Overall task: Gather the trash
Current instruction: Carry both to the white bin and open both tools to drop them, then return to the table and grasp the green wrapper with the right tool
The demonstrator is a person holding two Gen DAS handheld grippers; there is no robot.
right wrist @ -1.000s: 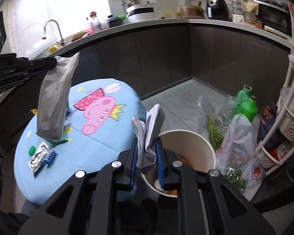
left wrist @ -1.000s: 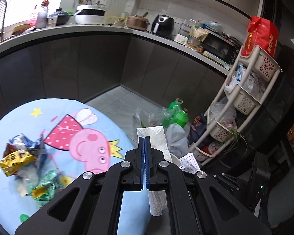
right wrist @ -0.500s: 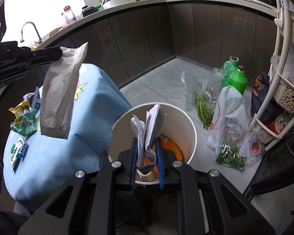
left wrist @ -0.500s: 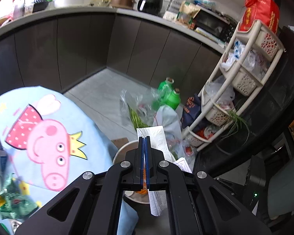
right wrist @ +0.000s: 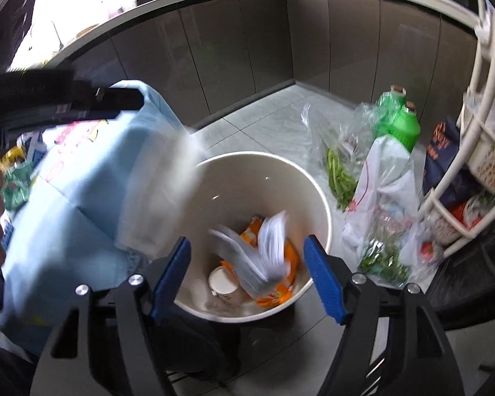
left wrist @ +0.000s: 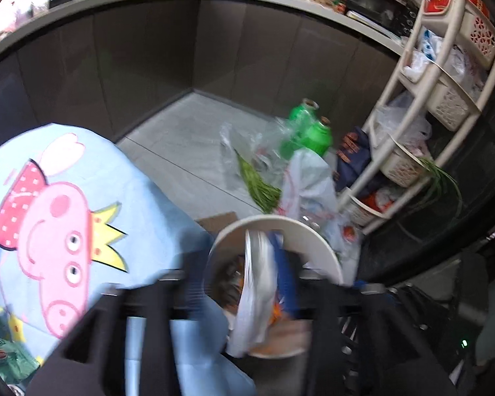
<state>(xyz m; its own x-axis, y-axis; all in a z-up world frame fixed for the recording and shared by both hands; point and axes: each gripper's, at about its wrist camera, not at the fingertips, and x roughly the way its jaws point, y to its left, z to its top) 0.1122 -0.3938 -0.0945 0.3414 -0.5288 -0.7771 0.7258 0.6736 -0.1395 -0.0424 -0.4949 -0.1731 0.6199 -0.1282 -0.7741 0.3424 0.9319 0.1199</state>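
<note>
The step in hand is the drop: both grippers are over the bin and letting go of their trash.

The right gripper (right wrist: 247,277) has its fingers (right wrist: 323,283) spread and opening wider, nothing pressed between them. The folded paper (right wrist: 267,247) it carried is blurred, clear of both pads, just ahead of them and inside the bin (right wrist: 247,165), above an orange wrapper (right wrist: 277,293) and a small cup (right wrist: 222,282) at the bottom. The bin's mouth lies straight ahead of these fingers, its near rim just under them.

The left gripper (left wrist: 247,274) is also opening. Its fingers (left wrist: 285,274) are smeared by motion, so I cannot say whether a pad still brushes the tissue (left wrist: 255,283), but the tissue hangs loose between them, its lower end over the bin's near rim. In the right view it shows as a pale streak below the left gripper's tip, at the bin's left rim; it may catch the edge rather than fall in.

To the left of both pairs of fingers is the surface (left wrist: 82,204) with its blue cartoon cloth, and more wrappers (right wrist: 15,184) lie on it, well apart from the fingers. So the task looks partly done. The next move calls for lifting both grippers clear of the bin, checking that the tissue went in, then swinging left to the surface with fingers open for another wrapper.
</note>
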